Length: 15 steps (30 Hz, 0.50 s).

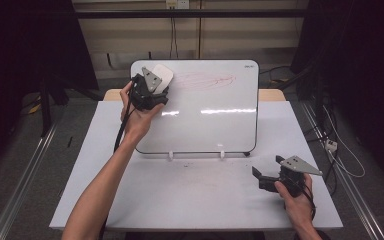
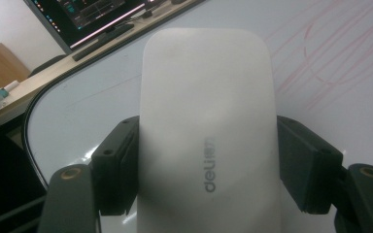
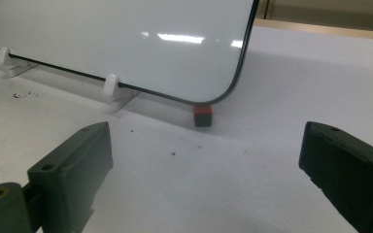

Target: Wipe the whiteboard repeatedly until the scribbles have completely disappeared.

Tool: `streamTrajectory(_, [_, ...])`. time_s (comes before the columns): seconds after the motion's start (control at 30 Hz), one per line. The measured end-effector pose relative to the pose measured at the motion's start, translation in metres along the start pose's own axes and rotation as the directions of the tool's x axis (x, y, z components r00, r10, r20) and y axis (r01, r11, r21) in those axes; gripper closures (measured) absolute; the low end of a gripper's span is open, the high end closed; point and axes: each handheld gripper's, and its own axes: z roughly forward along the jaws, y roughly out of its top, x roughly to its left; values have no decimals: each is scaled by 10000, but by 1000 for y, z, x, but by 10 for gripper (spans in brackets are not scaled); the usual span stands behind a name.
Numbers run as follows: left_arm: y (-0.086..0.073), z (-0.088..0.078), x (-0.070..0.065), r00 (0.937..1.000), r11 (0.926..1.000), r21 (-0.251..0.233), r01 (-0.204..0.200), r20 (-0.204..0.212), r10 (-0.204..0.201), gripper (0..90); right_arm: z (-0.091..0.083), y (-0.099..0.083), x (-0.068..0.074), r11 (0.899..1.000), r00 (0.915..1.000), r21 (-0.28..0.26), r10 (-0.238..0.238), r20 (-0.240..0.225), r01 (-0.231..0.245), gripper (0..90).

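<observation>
Wiping looks to be the work in hand: the left gripper (image 1: 152, 92) is clamped on a white, rounded-rectangular plastic eraser (image 2: 206, 131) with grey lettering, both black jaws pressed against its long sides. In the high view that eraser (image 1: 162, 75) sits at the upper left corner of the glossy white, black-edged whiteboard (image 1: 215, 125), which leans on small white clips on the pale grey worktop (image 1: 190, 195). Just right of the eraser, faint red marker scribbles (image 1: 205, 80) cross the top of the whiteboard, so I judge the erasing barely begun or only partly done; those marks remain to be cleared. The right gripper (image 1: 266, 180) rests below the whiteboard's lower right corner, jaws spread wide and empty, facing a small red-and-black block (image 3: 202, 115) under that corner.
</observation>
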Motion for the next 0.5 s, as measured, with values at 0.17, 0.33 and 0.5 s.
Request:
streamTrajectory(0.17, [-1,-1,-2,9998,10000,-16,-94,-164,94,311,0,0,0,10000,10000,8,-14,11,14,52])
streamTrajectory(0.33, [0,0,-5,9996,9999,57,-137,-234,138,311,1,0,1,10000,10000,20,-67,-13,67,52])
streamTrajectory(0.5, [-1,1,-17,9991,9990,130,-421,-42,422,311,1,1,2,10000,10000,18,-72,3,72,52])
